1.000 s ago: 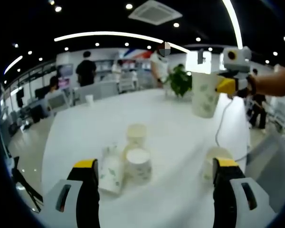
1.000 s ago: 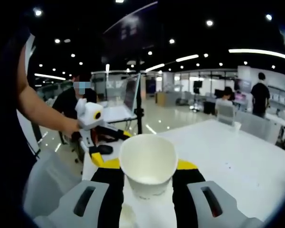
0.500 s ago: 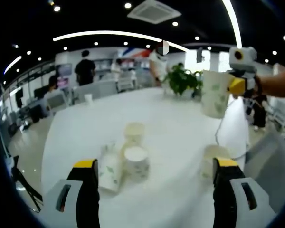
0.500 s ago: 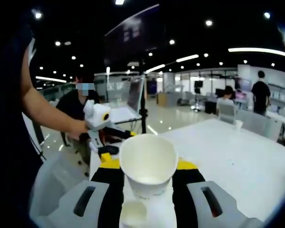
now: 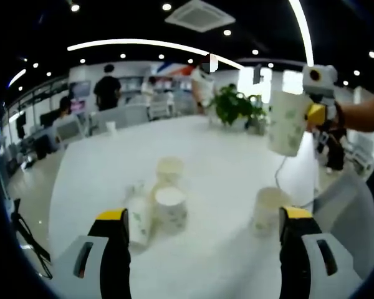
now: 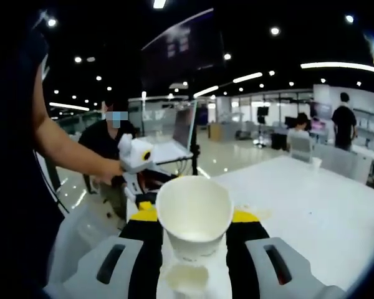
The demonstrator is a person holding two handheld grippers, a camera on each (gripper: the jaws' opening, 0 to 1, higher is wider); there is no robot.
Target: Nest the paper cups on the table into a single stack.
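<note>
Left gripper (image 5: 202, 233) jaws wide apart at frame bottom, three upright cups (image 5: 156, 205) lower left, lone cup (image 5: 268, 210) lower right; right gripper (image 6: 194, 227) clamping held cup (image 6: 194, 215) centre frame, mouth towards camera.

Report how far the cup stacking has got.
Done: nothing looks nested yet. In hand: the right claw is shut on a paper cup, held in the air, with another cup showing just below it. Left: four cups remain apart on the table: a lone cup near the right, and three clustered together, one of them apparently tipped. The left claw is open.
</note>
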